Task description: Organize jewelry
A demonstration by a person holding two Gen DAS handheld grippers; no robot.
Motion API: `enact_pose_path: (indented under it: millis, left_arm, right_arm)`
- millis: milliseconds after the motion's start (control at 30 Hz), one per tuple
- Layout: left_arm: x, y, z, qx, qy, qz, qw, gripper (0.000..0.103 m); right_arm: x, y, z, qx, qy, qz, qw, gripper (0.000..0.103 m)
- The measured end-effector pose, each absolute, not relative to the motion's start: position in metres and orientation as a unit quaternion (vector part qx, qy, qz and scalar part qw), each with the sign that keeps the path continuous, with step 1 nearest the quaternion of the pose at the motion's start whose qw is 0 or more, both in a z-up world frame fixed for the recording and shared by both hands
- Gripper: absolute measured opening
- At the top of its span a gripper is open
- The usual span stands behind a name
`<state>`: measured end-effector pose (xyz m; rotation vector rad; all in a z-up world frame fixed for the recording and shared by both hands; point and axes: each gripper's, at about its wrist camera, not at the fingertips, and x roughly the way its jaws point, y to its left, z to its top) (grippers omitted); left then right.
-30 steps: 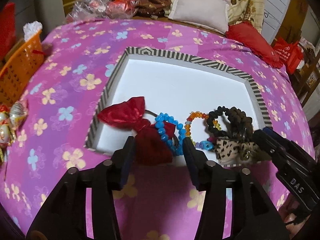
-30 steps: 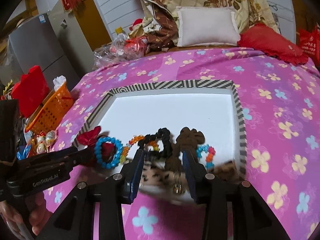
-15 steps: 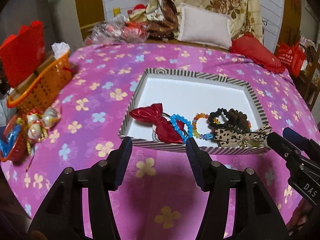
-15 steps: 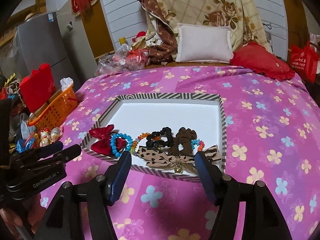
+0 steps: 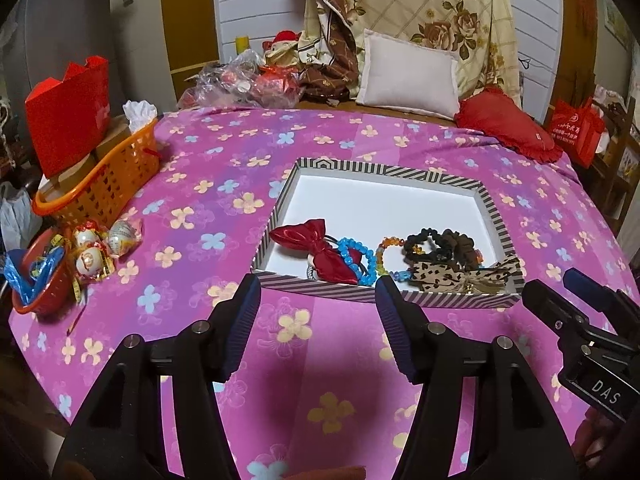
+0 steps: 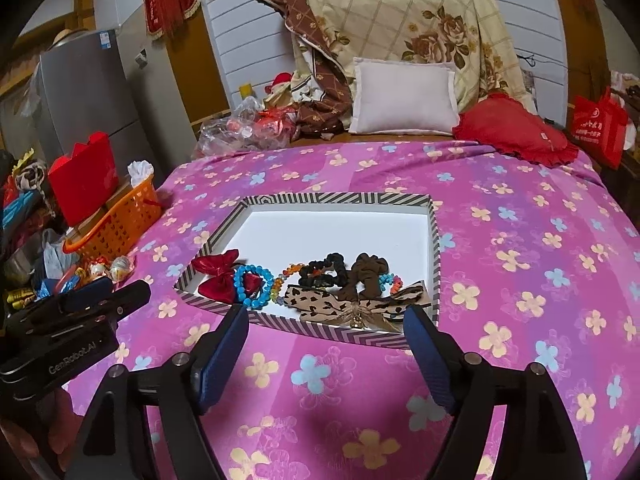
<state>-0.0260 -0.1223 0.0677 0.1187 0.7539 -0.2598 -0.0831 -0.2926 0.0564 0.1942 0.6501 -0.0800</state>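
Beyond both gaping jaws, jewelry (image 5: 384, 258) fills tray (image 5: 384, 184).

1. A bed covered by a pink floral sheet (image 5: 224, 184) fills the view.
2. Dead centre sits a striped shallow box (image 5: 276, 216), flat on the sheet.
3. Out at nine o'clock, an orange basket (image 5: 108, 184) rests at the edge.
4. Near eight o'clock, wrapped sweets (image 5: 106, 246) lie just beside a red bowl (image 5: 38, 298).
5. At one o'clock, a white pillow (image 5: 408, 74) and a red cushion (image 5: 506, 128) lie side by side.
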Motion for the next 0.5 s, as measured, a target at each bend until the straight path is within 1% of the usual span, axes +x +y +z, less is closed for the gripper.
enact_pose_path:
  millis: [500]
  left_arm:
    - [-0.0364,-0.1224,0.0753,0.062,0.357,-0.122,0.924,0.059]
  right_arm:
    - [-0.0897,-0.2912,0.0597,0.092,0.320,-0.042,0.942,0.079]
